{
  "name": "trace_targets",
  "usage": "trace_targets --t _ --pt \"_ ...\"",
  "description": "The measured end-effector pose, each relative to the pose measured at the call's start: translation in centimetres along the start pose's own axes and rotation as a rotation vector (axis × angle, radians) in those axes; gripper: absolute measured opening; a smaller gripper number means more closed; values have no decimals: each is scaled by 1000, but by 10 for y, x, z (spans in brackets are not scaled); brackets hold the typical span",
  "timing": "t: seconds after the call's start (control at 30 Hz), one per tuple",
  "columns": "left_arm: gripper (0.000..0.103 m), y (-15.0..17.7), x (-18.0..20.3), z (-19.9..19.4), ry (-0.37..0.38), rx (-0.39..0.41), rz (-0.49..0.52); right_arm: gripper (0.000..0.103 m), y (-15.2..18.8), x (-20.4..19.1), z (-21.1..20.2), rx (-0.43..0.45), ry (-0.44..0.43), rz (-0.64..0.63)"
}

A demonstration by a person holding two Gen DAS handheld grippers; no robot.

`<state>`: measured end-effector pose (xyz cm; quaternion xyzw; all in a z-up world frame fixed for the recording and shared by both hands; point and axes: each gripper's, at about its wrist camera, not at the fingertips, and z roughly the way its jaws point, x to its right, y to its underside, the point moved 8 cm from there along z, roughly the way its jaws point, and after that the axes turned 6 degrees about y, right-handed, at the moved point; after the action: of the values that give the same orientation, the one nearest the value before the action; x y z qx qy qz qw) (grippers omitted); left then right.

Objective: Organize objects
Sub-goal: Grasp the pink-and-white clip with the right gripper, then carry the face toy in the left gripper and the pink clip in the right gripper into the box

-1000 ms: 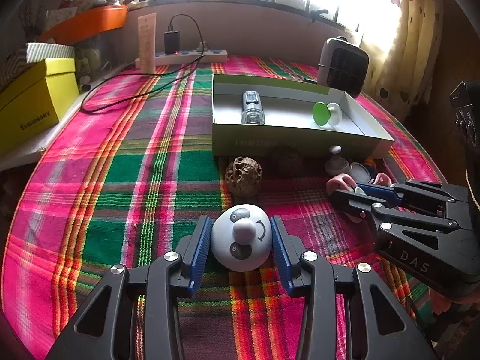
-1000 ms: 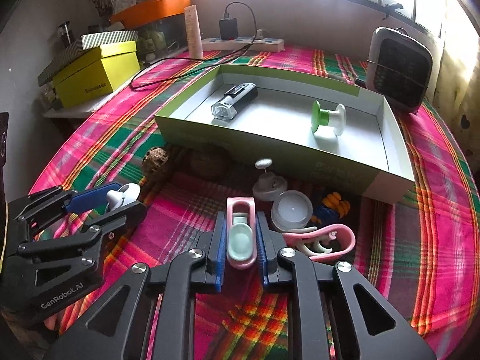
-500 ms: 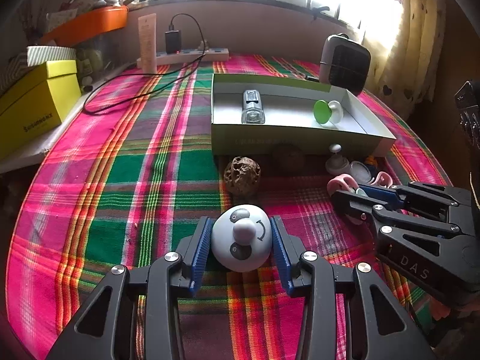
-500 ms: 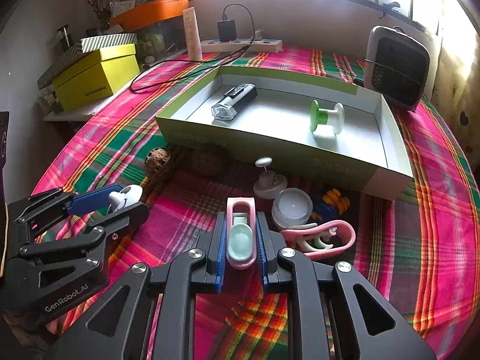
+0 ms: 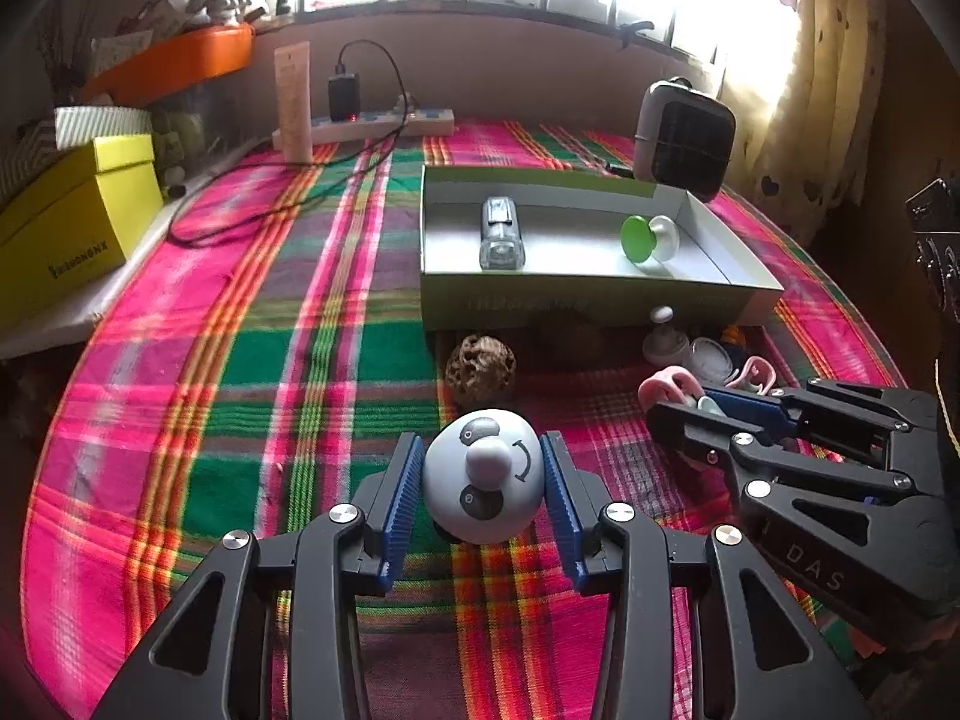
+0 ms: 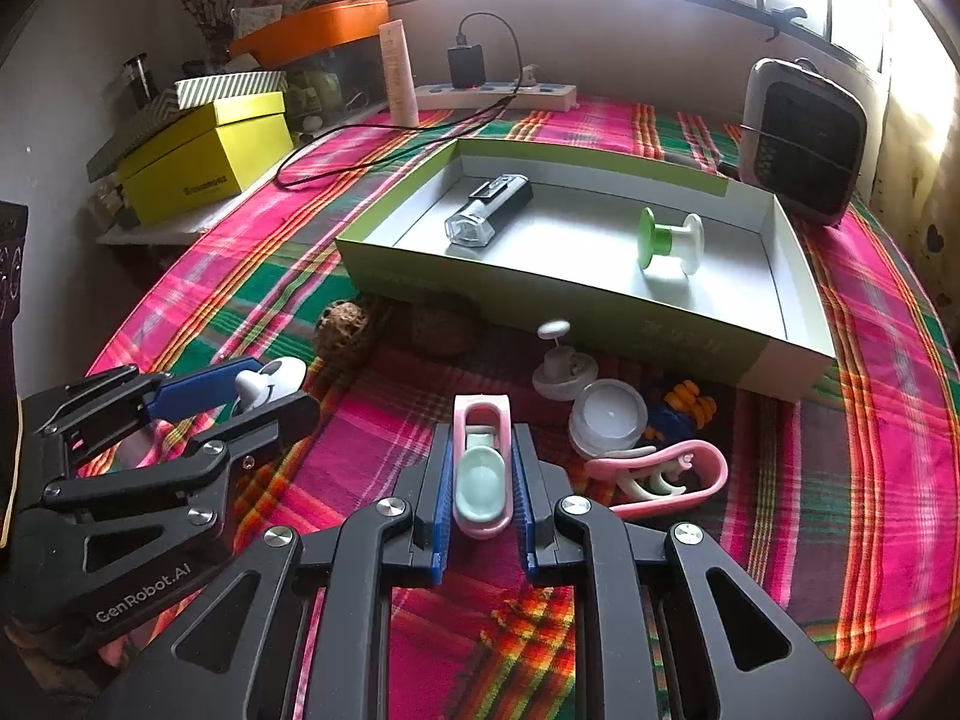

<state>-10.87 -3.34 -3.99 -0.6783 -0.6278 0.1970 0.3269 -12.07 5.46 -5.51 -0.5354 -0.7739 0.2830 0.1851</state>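
My left gripper (image 5: 483, 468) is shut on a pale blue round panda-face toy (image 5: 485, 476), held just above the plaid tablecloth. In the right wrist view my right gripper (image 6: 481, 468) is shut on a pink clip with a mint insert (image 6: 481, 468). An open green-and-white box (image 6: 774, 336) lies ahead of both; it holds a clear-ended black light (image 6: 489, 210) and a green-and-white spool (image 6: 669, 240). Each gripper shows in the other's view: the right gripper (image 5: 708, 408) to the right, the left gripper (image 6: 252, 387) to the left.
In front of the box lie a brown woven ball (image 5: 480, 363), a white knob piece (image 6: 561, 369), a round white lid (image 6: 609, 417), a second pink clip (image 6: 660, 474) and orange-blue bits (image 6: 684, 402). A small heater (image 6: 801, 141), power strip (image 6: 498, 96) with cable and a yellow box (image 6: 207, 156) stand further back.
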Motion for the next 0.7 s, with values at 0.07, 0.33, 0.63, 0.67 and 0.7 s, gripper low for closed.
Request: trace_targets --t 0.07,0.33,0.63,0.67,0.7 --pt "38 -3 1 -2 -5 7 6 18 -1 -1 -1 2 -3 -1" --pt "38 -11 4 -4 3 13 12 18 -8 1 -5 15 -25 11" --pt "38 -26 9 -3 24 23 14 18 -25 11 -14 37 -42 35" --pt "38 -28 10 -2 31 22 11 18 -27 13 -15 40 -41 39" --pt "38 -31 10 -2 42 22 7 18 -30 14 -16 45 -39 39"
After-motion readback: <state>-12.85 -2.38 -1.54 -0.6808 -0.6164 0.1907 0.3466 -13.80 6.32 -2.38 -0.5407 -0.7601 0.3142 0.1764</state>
